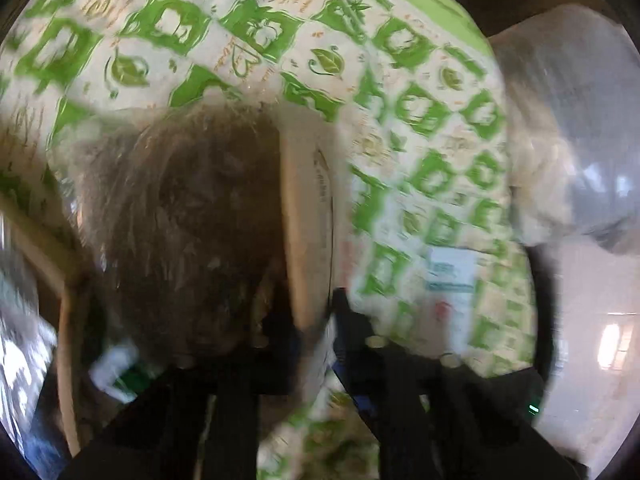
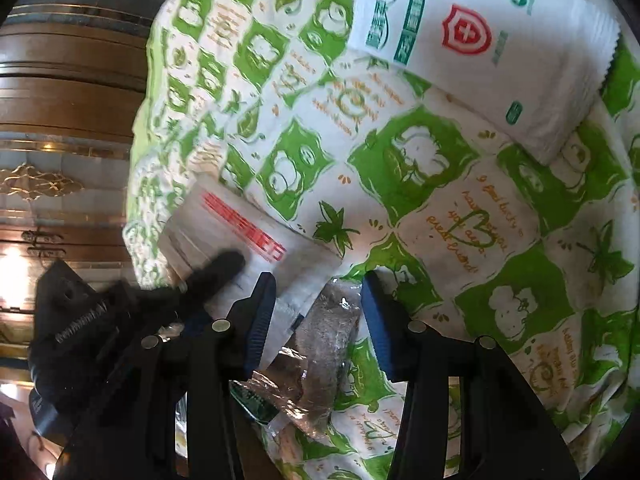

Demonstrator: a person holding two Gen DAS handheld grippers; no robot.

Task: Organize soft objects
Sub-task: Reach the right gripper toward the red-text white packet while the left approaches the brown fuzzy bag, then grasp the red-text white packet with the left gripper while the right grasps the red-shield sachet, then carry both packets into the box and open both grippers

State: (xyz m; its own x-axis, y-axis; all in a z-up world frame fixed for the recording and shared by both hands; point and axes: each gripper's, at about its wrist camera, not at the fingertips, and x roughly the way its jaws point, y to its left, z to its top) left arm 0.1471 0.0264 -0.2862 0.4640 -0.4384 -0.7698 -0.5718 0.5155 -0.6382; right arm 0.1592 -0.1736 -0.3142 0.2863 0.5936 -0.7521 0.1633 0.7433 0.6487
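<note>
**A:** Item one, left wrist view. What's listed?

**B:** Left gripper (image 1: 308,320): jaws all but closed, pinching the thin edge of a flat pale packet (image 1: 304,220). Beside it lies a brown fuzzy bundle (image 1: 180,220) in clear wrap. Both rest on the green-patterned cloth (image 1: 360,60). A cream fluffy bag (image 1: 540,160) lies off to the right. The picture is blurred.

**A:** Risk?

**B:** The hold is only on the packet's rim. If it's lifted fast, I'd expect the packet to slip out or fold. The cloth could get caught in the pinch and drag along too.

**A:** Item two, right wrist view.

**B:** Right gripper (image 2: 316,300): jaws well apart, holding nothing. It straddles the brown bundle, with the packet's corner just beside the left pad. The packet here shows red print. A white sachet (image 2: 460,40) with a red shield lies well apart, further up the cloth.

**A:** Risk?

**B:** If it closes now, it may catch the packet's corner as well as the bundle. Then the two hands would pull against each other. The slick wrap may also let the bundle slide out.
</note>
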